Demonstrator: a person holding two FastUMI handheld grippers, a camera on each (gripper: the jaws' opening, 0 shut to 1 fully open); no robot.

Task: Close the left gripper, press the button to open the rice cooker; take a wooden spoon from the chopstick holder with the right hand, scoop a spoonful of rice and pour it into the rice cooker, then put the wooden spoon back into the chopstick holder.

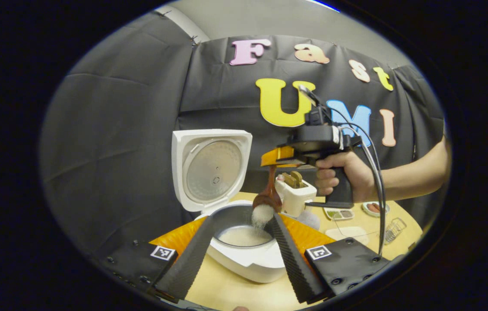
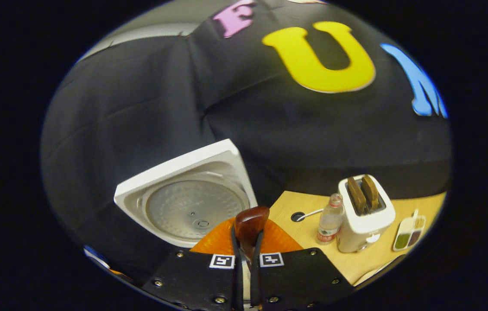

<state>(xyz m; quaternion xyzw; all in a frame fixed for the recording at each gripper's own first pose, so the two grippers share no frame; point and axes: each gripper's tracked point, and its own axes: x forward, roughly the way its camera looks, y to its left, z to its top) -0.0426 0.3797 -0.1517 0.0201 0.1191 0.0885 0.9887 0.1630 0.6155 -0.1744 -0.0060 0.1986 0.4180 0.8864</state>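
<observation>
Toaster [image 1: 295,195] just behind wooden spoon [image 1: 266,199]; bottle [image 2: 329,224] beside toaster.

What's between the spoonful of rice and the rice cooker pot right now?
Nothing visible. The wooden spoon is tipped over the open rice cooker, lid up, and rice is falling straight into the inner pot.

Rice cooker [image 1: 244,250] left of toaster [image 1: 296,196]; spoon [image 1: 266,201] above its pot, dishes [image 1: 339,213] rightward
</observation>
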